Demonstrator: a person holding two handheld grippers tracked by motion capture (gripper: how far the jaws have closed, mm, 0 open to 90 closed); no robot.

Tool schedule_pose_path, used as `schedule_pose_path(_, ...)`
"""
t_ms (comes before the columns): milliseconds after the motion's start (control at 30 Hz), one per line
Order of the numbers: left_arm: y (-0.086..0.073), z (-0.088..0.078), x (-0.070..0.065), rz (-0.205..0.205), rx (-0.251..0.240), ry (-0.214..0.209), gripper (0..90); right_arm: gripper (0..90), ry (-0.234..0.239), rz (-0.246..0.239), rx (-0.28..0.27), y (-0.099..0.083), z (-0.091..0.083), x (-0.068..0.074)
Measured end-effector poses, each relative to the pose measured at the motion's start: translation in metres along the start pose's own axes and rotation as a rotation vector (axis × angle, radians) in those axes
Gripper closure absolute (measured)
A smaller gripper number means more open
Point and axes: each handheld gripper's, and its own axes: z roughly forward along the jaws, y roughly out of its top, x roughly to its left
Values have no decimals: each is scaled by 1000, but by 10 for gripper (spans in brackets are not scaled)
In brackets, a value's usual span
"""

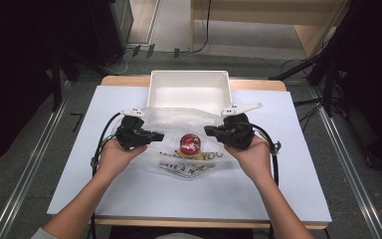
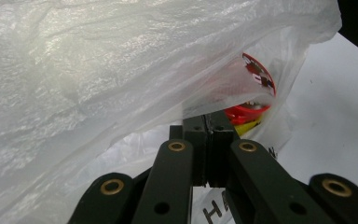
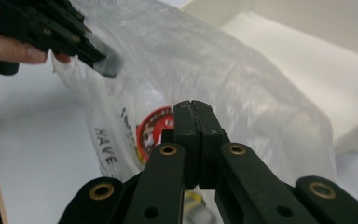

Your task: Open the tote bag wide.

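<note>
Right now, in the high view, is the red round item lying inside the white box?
No, the red round item sits inside the clear plastic bag on the table, in front of the white box.

I am working in what is looking like a lab or test room: a white-topped table (image 1: 288, 164) is standing on grey carpet between metal floor rails (image 1: 27, 174), with dark stands (image 1: 328, 74) and trailing cables (image 1: 124, 57) around.
</note>
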Motion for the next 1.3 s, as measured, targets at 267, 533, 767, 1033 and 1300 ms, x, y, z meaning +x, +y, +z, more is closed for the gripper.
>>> schedule_pose_path(267,-2,7,12,-19,-3,29,900,900,-16,11,-4,18,19,-20)
schedule_pose_path(533,-7,15,17,-25,14,38,900,900,-48,38,20,18,34,-37)
schedule_pose_path(767,-16,21,20,-25,12,38,900,900,-62,40,67,12,49,-43)
schedule_pose_path(1033,-23,28,24,-30,23,38,900,900,-54,44,74,0,60,-49)
schedule_pose_path(1300,-27,34,25,-33,31,38,900,900,-57,54,79,-12,71,-57)
